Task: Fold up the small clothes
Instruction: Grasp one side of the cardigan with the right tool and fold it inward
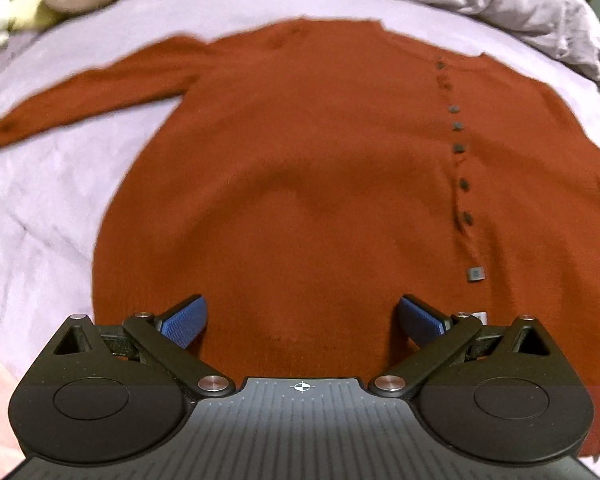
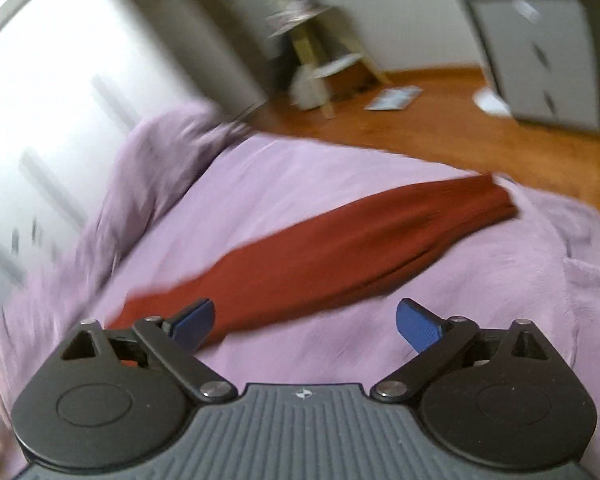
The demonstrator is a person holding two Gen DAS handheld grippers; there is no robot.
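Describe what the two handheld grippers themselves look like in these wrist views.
Both look alike. The left gripper and right gripper have matte black bodies with round side housings, black linkage arms on silver rivets, and a ribbed grey centre plate marked with a small crosshair. The fingers carry textured blue pads. No cables or sleeves show.

Rust-red cardigan [image 1: 300,168] fills the frame centre, a soft, matt, fuzzy knit with small dull grey buttons [image 1: 457,126]. Under it the lilac bed sheet [image 1: 40,216] looks like smooth, creased cloth. Bottom of frame, the left tongs [image 1: 302,320]: matt black plastic, shiny metal rivets, textured blue pads [image 1: 184,322]. Upper right in the right wrist view, floor [image 2: 440,128] of glossy wood.
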